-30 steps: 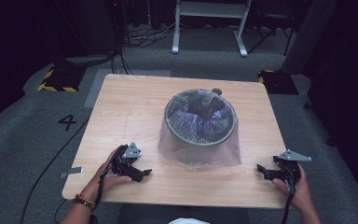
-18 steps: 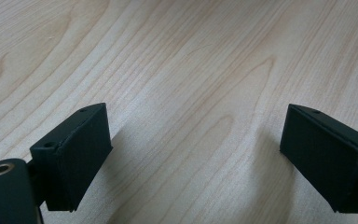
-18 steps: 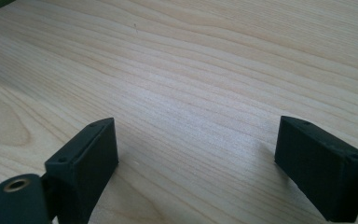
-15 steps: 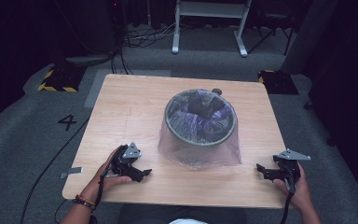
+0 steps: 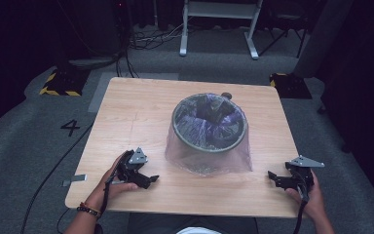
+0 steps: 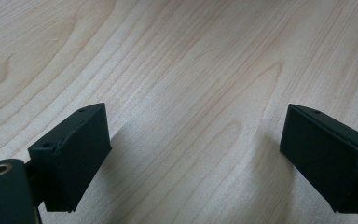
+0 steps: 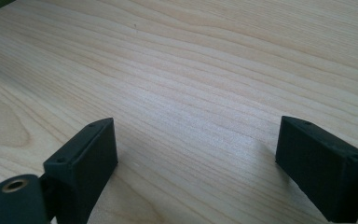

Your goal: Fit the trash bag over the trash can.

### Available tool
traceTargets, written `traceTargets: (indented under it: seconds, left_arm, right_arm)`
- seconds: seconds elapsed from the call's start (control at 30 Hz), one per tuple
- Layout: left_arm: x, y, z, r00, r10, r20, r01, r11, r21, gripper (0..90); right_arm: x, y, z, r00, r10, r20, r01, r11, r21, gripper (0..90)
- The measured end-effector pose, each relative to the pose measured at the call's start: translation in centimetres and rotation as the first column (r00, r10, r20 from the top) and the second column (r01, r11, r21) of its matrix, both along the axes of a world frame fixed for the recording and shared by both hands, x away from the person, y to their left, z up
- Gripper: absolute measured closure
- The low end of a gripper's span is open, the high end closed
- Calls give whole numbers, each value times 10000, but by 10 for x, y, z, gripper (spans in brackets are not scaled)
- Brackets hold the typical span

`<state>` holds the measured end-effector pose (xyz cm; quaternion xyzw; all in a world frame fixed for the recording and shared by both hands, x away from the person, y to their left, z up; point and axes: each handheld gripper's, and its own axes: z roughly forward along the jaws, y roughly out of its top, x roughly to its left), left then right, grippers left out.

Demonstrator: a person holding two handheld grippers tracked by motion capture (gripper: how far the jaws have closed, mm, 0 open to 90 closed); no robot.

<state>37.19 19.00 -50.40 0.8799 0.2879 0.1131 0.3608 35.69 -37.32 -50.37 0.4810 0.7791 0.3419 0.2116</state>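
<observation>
left gripper [image 5: 146,181] resting near-left of the lined bin [image 5: 209,127], jaws spread | right gripper [image 5: 275,178] lying near-right by the table [image 5: 126,117] edge, jaws spread, nothing between

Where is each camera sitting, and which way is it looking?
High view: sits above the person's side, looking forward and down on the wooden table, the bin with its plastic bag, both hands, the left claw and the right claw.
Left gripper view: rides on the left claw, looking along its two open black jaws at bare wood.
Right gripper view: rides on the right claw, jaws open, facing bare wood.
Shared: both gripper views see the same tabletop grain.
</observation>
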Motion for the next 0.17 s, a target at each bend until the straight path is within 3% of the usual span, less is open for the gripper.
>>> traceTargets:
  seconds: [0.17]
  left_arm:
    - [1,-1,0,9999,132,-3,-132,9999,-26,82]
  right_arm:
    - [0,0,0,10000,-2,-6,2,10000,3,126]
